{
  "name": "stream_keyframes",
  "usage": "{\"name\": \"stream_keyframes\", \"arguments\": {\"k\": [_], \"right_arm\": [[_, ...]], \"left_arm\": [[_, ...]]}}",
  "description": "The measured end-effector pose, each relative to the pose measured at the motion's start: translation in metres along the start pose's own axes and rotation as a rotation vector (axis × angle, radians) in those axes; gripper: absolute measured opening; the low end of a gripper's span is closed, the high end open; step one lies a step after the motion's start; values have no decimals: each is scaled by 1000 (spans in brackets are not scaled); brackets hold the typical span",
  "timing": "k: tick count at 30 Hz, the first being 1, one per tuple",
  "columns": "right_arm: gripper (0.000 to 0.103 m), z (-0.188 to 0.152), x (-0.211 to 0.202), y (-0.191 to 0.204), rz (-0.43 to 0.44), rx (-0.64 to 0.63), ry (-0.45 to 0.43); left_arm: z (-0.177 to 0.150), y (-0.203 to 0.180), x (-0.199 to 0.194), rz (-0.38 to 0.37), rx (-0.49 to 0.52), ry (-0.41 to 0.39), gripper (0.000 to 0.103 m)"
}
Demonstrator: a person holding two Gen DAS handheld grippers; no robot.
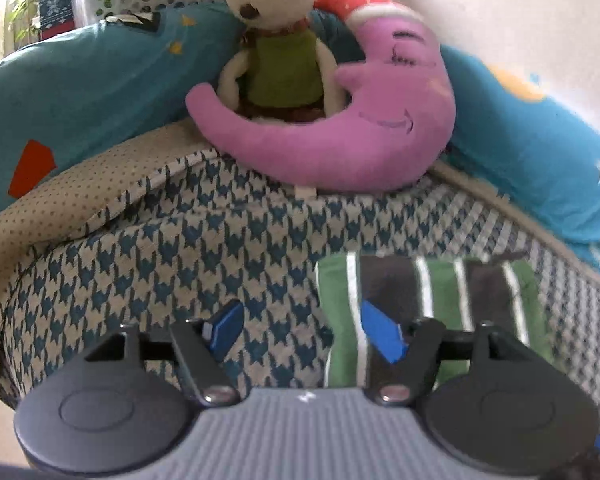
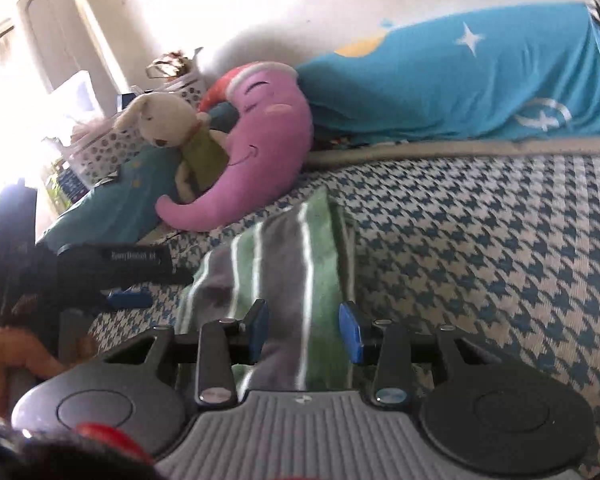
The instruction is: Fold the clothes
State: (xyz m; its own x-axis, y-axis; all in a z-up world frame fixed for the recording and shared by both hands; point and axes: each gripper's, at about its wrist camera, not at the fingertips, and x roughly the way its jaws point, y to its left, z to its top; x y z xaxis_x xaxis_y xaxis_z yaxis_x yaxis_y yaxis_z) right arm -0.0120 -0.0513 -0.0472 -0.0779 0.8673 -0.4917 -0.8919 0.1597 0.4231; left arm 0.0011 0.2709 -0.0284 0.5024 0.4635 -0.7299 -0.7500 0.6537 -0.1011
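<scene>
A folded striped cloth in green, grey and white [image 2: 284, 264] lies on a bed cover with a blue and cream zigzag check pattern [image 2: 480, 248]. In the left wrist view the same striped cloth [image 1: 432, 304] sits low on the right side of the bed cover [image 1: 204, 256].

The left gripper [image 1: 304, 330] has its two blue-tipped fingers spread wide. Nothing is between them but the bed cover. Its right finger [image 1: 382, 336] is over the left edge of the striped cloth. I cannot tell if it touches.

The right gripper [image 2: 306, 332] is also wide open. The striped cloth's near end lies in the gap between its two blue fingers, but they do not pinch it. The left gripper [image 2: 128, 298] shows at the left of that view, just beside the cloth, with a hand [image 2: 16, 360] at the near left edge.

At the back of the bed lies a pink moon-shaped plush pillow with a smiling face and a red cap [image 1: 364, 120]. A cream stuffed rabbit in a green vest [image 1: 276, 44] leans in its curve. Teal blue pillows with stars [image 2: 480, 80] lie along the white wall behind them.
</scene>
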Motion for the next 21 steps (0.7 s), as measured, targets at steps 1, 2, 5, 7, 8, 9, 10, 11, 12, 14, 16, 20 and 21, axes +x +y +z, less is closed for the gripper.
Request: {"name": "stream_keyframes", "arguments": {"k": [1,2,5,7,8,9,10,11,12,14,16,20,21], "right_arm": [[40,-1,4,-5,-10,19,11],[40,-2,10,-9,-24,34,25],[39,-7,20,-21,-38,86,58],[40,-8,22,-21,-49,89,57],[41,-7,22,-20,-57,84,56],[41,-6,21,-19,-64,80,55],[42,-4,19,-18,-68,79,55],[43,-2,16,-17,-74,76,52],[43,-1,12,-14,-90,62,39],[43,3,2,-8,-119,23,7],[44,8,-9,-3,-120,-8,-26],[47,12,-24,8,-59,-58,-33],[47,12,-27,11,-41,-72,-30]], "left_arm": [[-2,-1,4,12,7,12,67],[-4,-2,7,23,13,21,68],[-8,-4,14,51,28,35,73],[-10,-5,18,65,34,42,75],[-10,-5,18,62,28,41,75],[-9,-5,16,61,22,39,75],[-9,-5,15,61,17,37,74],[-8,-6,13,63,14,31,74],[-7,-7,10,67,17,18,74],[-4,-10,3,68,22,-14,74],[0,-13,-5,35,15,-32,75],[5,-29,-8,-29,27,-42,76],[6,-34,-8,-43,32,-44,76]]}}
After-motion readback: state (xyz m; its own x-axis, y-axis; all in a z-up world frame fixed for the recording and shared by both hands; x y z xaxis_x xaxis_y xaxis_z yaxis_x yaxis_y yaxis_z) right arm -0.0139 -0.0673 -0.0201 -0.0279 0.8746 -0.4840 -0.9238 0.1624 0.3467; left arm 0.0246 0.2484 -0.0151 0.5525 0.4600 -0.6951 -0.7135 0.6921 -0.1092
